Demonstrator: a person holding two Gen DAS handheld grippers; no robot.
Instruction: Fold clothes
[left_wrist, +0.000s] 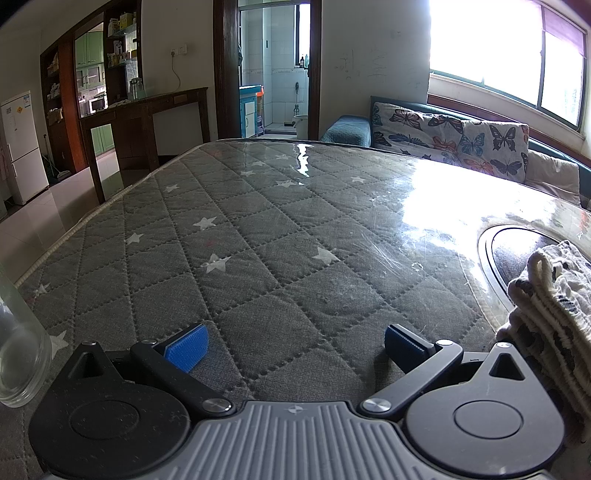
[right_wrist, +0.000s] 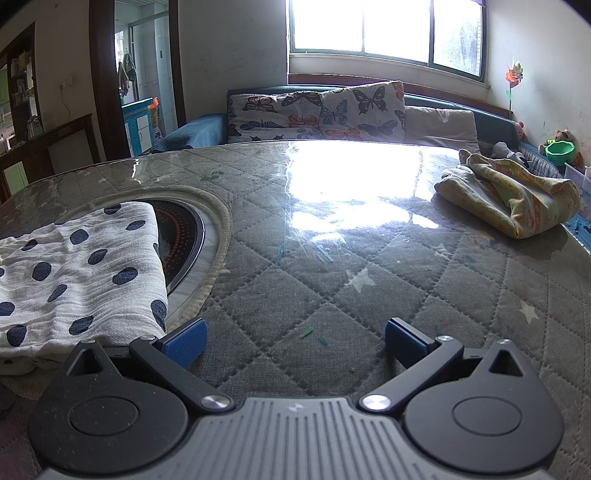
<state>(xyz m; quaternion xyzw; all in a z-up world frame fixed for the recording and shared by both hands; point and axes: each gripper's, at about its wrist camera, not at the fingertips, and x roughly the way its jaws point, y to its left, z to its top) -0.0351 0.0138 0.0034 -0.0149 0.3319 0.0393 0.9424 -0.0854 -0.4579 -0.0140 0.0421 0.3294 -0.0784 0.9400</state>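
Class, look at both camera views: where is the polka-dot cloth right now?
The polka-dot cloth lies folded on the table, left in the right wrist view, partly covering the round inset cooktop; the left wrist view shows its stacked edges at far right.

Quilted star-print table (right_wrist: 369, 295) carries a folded dotted cloth (right_wrist: 74, 273), a yellow bundle (right_wrist: 517, 199) — and a glass jar (left_wrist: 18, 354).

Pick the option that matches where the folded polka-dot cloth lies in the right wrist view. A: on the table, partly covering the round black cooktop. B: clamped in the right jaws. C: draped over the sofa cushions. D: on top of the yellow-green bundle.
A: the polka-dot cloth lies on the table, its far edge overlapping the round cooktop, while the right gripper stands open and empty.
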